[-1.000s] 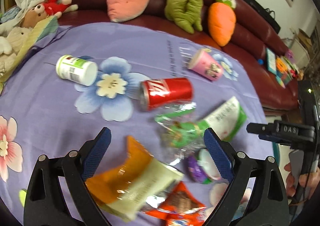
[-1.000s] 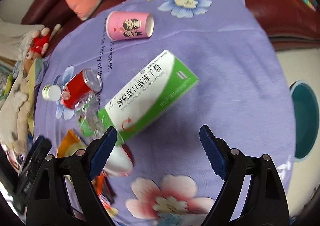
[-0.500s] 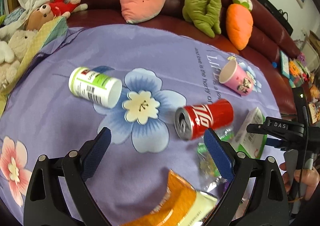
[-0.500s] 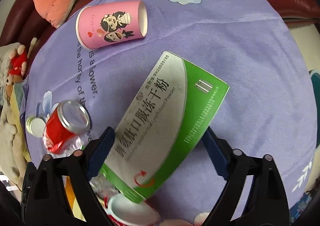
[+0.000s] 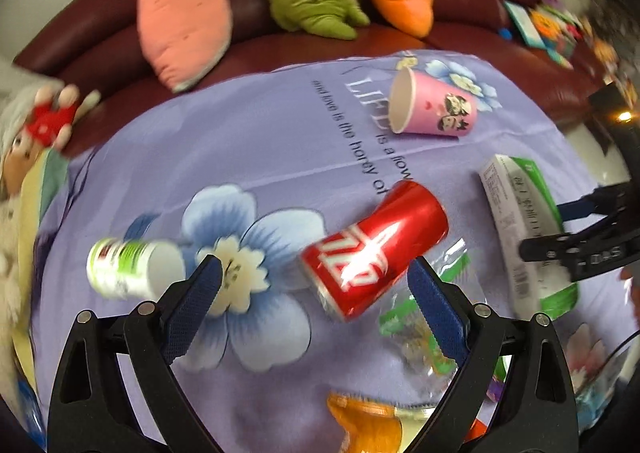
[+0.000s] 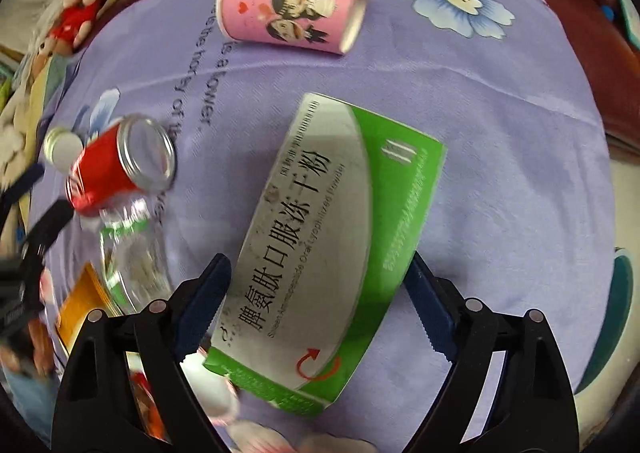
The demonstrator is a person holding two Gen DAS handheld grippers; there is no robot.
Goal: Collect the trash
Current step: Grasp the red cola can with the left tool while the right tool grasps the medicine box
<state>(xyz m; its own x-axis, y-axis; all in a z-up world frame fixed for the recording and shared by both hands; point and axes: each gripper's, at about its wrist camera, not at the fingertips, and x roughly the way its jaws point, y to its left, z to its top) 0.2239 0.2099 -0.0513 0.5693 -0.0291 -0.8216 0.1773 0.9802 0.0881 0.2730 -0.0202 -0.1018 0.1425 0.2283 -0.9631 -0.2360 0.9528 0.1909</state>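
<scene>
Both views are evenly lit by soft, bright daylight, with only faint shadows cast on the purple cloth (image 5: 280, 141). A white glare streak is seen along the red can (image 5: 376, 249), and reflections glint off the clear wrapper (image 6: 136, 253). The left wrist view is smeared by motion blur, strongest toward its left and right edges; the right wrist view is sharper at centre, where the print on the green box (image 6: 320, 237) is readable. Fisheye bending and dark vignetted corners are seen throughout.
</scene>
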